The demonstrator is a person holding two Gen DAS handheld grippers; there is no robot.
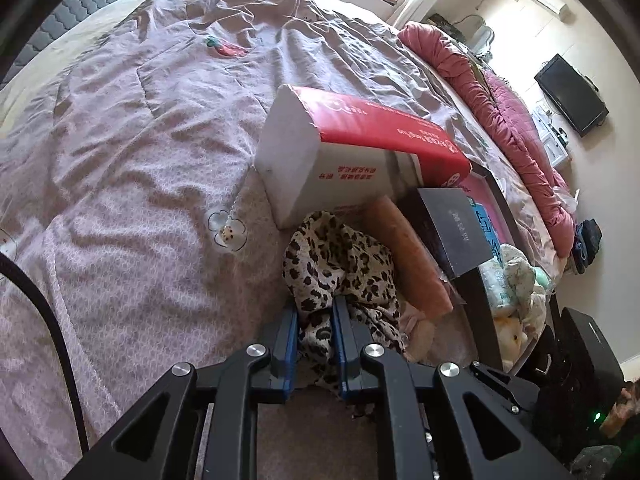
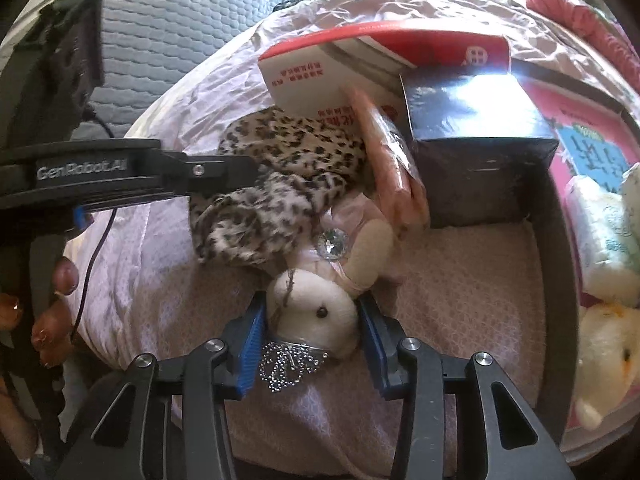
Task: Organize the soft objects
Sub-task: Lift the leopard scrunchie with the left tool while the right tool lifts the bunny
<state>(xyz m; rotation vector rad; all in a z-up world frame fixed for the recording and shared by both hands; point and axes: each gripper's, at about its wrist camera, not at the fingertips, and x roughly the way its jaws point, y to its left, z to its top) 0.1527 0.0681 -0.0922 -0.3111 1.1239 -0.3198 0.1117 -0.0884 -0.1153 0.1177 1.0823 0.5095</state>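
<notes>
Leopard-print scarf (image 1: 340, 264): thin crumpled fabric, bunched on bed (image 1: 140, 200), long axis running straight ahead from left tool (image 1: 316, 312), which is clenched on its near end. Plush doll (image 2: 316, 308): cream, fuzzy, round head between spread pads of right tool (image 2: 312, 320), released; beaded chain (image 2: 288, 364) beneath.

A crumpled leopard-print scarf (image 1: 340, 276) is heaped on the pink bedspread, just below a red-and-white box. Touching its edge, a cream plush toy (image 2: 316, 308) in a pale pink dress is laid, a clear gem on its chest and a beaded chain at its head.
</notes>
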